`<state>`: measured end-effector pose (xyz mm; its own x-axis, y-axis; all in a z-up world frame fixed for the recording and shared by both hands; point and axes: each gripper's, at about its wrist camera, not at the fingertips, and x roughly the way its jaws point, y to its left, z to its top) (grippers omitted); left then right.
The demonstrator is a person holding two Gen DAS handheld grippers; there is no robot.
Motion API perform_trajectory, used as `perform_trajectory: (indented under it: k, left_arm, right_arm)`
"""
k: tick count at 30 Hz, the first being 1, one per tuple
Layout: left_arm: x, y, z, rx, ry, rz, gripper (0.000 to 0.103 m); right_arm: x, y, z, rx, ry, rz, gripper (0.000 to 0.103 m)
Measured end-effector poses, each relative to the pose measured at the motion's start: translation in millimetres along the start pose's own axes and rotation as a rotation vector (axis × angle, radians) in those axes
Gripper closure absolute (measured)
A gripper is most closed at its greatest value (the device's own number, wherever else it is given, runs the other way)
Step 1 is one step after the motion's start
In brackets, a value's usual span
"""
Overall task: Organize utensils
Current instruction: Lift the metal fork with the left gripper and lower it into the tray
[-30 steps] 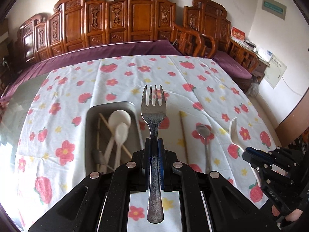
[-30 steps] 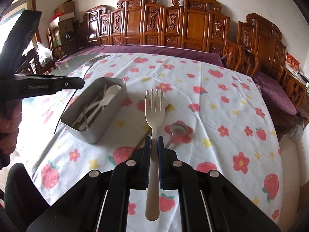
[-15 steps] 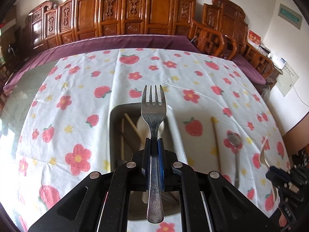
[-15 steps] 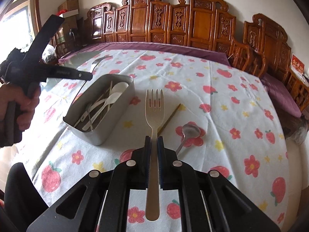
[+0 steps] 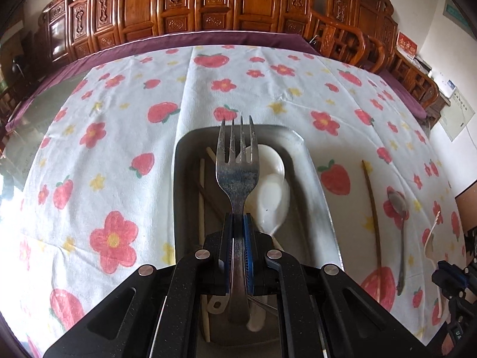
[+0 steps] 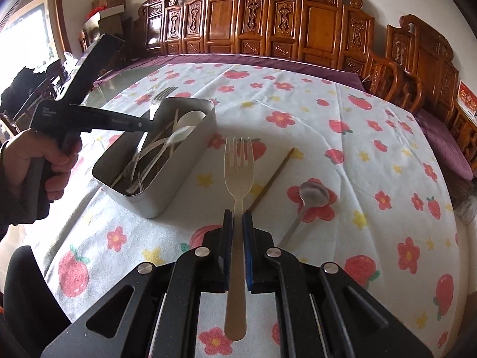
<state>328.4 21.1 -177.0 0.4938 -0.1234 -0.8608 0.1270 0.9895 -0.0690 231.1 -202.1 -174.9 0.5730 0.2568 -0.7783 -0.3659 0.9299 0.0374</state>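
My left gripper (image 5: 238, 219) is shut on a metal fork (image 5: 237, 161) and holds it over the open metal box (image 5: 316, 179), tines pointing away. The box holds white plastic spoons (image 5: 272, 191) and chopsticks (image 5: 202, 197). In the right wrist view the left gripper (image 6: 150, 124) hangs above the box (image 6: 187, 161) with the metal fork (image 6: 159, 98) sticking out. My right gripper (image 6: 237, 219) is shut on a beige plastic fork (image 6: 238, 167), held above the tablecloth to the right of the box.
A metal spoon (image 6: 310, 197) and a single brown chopstick (image 6: 272, 176) lie on the strawberry tablecloth (image 6: 372, 137) right of the box; both also show in the left wrist view, spoon (image 5: 399, 208), chopstick (image 5: 371, 200). Carved wooden chairs (image 6: 298, 24) line the table's far side.
My left gripper has carried the metal fork leftward and down until it is over the box. My right gripper with the beige fork has moved slightly closer to the box.
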Motion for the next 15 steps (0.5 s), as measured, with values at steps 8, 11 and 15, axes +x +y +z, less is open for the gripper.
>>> perform_trajectory:
  k: [8, 11, 15]
  left_arm:
    - [4, 1, -6, 0.002, 0.019, -0.005, 0.097]
    - [-7, 5, -7, -0.007, 0.001, -0.022, 0.091]
    - [-30, 9, -12, 0.017, -0.044, -0.016, 0.076]
  right_arm:
    - [3, 4, 4, 0.0, 0.0, 0.001, 0.095]
    - [3, 6, 7, 0.001, -0.001, 0.001, 0.095]
    - [0, 13, 15, -0.007, -0.013, 0.004, 0.095]
